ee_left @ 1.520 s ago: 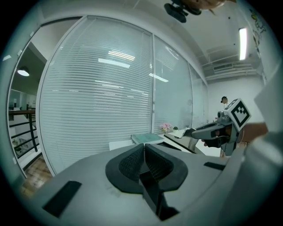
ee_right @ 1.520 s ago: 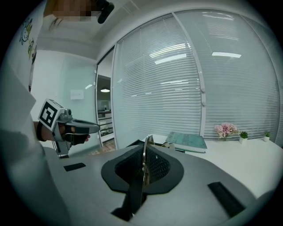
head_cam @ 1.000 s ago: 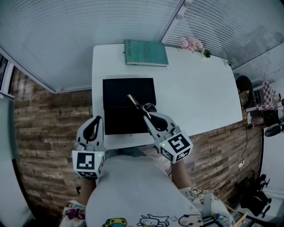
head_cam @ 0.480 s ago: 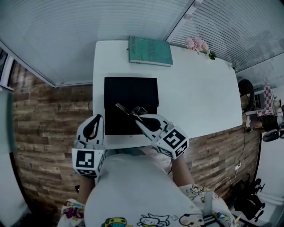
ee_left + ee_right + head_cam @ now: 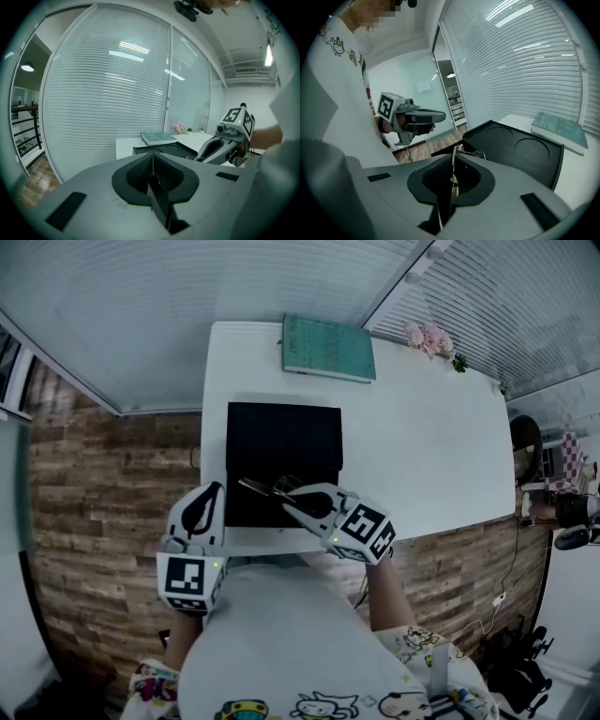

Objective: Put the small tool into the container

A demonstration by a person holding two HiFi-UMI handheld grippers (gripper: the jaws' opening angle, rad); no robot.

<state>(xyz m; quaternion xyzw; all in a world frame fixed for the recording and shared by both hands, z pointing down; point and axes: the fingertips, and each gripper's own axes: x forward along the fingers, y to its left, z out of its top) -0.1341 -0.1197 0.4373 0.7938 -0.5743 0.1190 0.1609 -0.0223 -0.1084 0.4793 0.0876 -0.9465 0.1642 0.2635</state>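
Right hand-held gripper [image 5: 289, 501]: clamped on the tool [image 5: 256, 487]. Thin metal piece pinched edge-on between the jaws, with a wire loop projecting past the tips. Poised over the near edge of the container [image 5: 281, 432], tool pointing toward its near-left corner.

Left hand-held gripper [image 5: 152, 165]: jaws pressed together, nothing between them. Held just off the container's near-left corner, at the near edge of the desk [image 5: 422, 446].

Container: black, shallow, two round recesses in the floor. Set on the near-left part of the desk, close to the near edge. Book [image 5: 328, 336] at the far edge, flowers [image 5: 429, 338] toward the far-right corner, both well apart from the work.

Step in hand, as judged: placement. Tool above the container and not yet released. Contact between tool and container floor: cannot be told.

Next move, as judged:
- Bring the tool fully inside the near rim.
- Lower until it rests on the floor.
- Open the jaws low, since a thin, light part may slide or bounce.
- Lift clear without catching the wire loop.
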